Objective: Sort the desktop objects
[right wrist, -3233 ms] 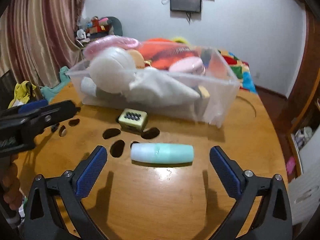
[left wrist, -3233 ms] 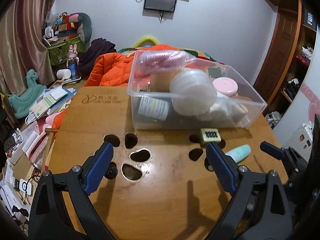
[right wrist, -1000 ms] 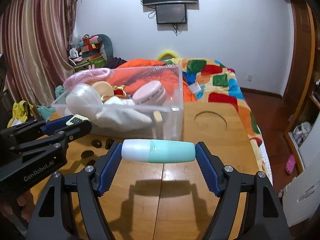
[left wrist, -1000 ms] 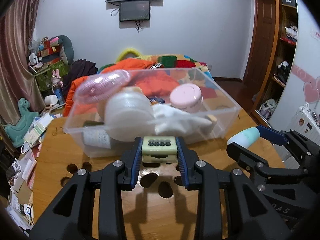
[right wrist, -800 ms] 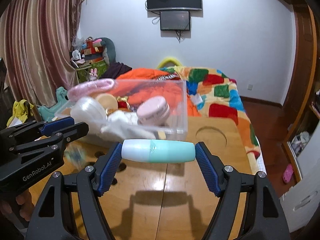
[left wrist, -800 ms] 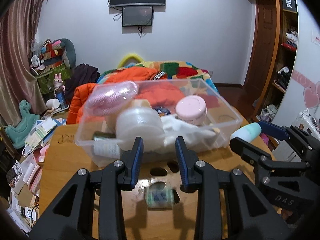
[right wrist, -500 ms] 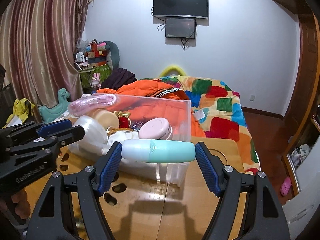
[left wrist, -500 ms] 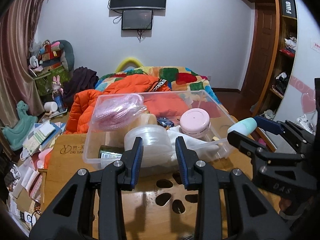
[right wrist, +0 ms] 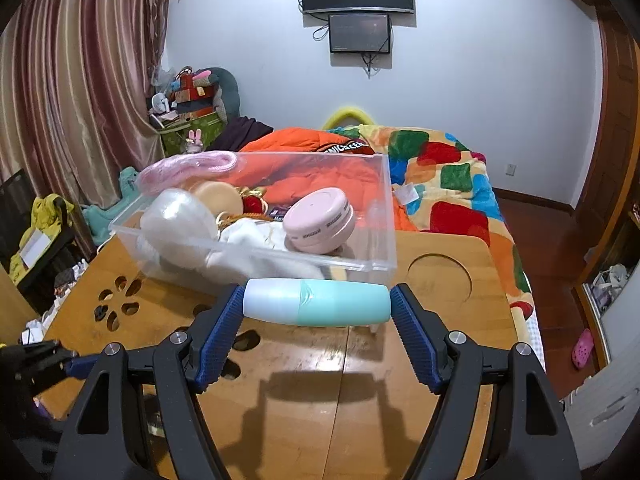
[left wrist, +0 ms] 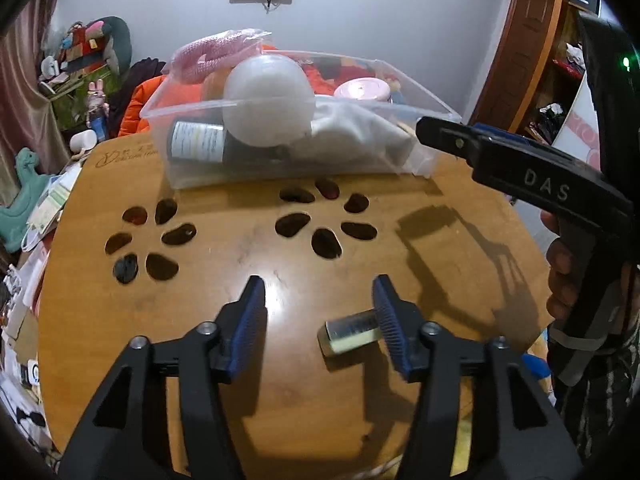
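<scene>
A small pale-green box [left wrist: 352, 334] lies on its side on the wooden table [left wrist: 240, 248]. It sits between the jaws of my left gripper [left wrist: 319, 292], close against the right finger, and the left pad is well clear of it. Those jaws are opening. My right gripper [right wrist: 318, 300] is shut on a white and mint tube [right wrist: 316, 307], held crosswise above the table just in front of the clear plastic bin [right wrist: 384, 216]. The bin [left wrist: 192, 108] holds a pink round case [right wrist: 320, 220], a white ball-shaped container [left wrist: 268, 100], a dark bottle and cloth.
Flower-shaped cutouts [left wrist: 160, 232] pierce the tabletop, and a round recess [right wrist: 438, 280] lies right of the bin. The right gripper's body [left wrist: 520, 172] and a hand reach in from the right. A bed with a colourful quilt [right wrist: 440, 184] stands behind the table.
The green box left the left gripper's grip and dropped onto the table. The left gripper came down low over the table and its jaws spread. The right gripper still holds the tube.
</scene>
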The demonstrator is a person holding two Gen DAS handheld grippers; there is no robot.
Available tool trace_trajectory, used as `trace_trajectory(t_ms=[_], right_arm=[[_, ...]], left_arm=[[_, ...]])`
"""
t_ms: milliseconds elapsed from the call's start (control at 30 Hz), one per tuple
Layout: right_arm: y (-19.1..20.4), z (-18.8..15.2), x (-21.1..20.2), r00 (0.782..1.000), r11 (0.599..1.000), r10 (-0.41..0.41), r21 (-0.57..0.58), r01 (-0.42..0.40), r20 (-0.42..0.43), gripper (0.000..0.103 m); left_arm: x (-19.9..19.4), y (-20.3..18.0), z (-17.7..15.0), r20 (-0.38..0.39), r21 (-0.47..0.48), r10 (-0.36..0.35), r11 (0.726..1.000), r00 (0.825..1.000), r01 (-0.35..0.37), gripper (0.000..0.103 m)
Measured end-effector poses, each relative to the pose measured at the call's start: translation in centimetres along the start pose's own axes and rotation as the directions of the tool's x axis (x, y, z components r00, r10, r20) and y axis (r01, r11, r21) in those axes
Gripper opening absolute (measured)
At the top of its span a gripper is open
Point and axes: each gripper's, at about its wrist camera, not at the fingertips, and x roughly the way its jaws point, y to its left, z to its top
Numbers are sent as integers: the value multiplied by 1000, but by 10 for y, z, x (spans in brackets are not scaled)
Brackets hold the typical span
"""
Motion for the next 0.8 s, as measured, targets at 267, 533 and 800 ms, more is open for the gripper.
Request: trace_trajectory(t_ms=[267, 533, 800], right_arm=[[8, -9, -14, 1000, 1000, 9, -10, -9, 0, 71], [10, -13, -27, 1000, 1000, 7, -14, -6, 17, 71], [13, -16, -31, 1000, 1000, 10, -6, -10, 18, 71]], left_arm=[[-4, -23, -10, 42, 66, 58, 996, 997, -61, 58], [-3, -27, -17, 57, 103, 40, 994, 998, -45, 54], [5, -16, -17, 51, 83, -3, 997, 999, -1, 20]])
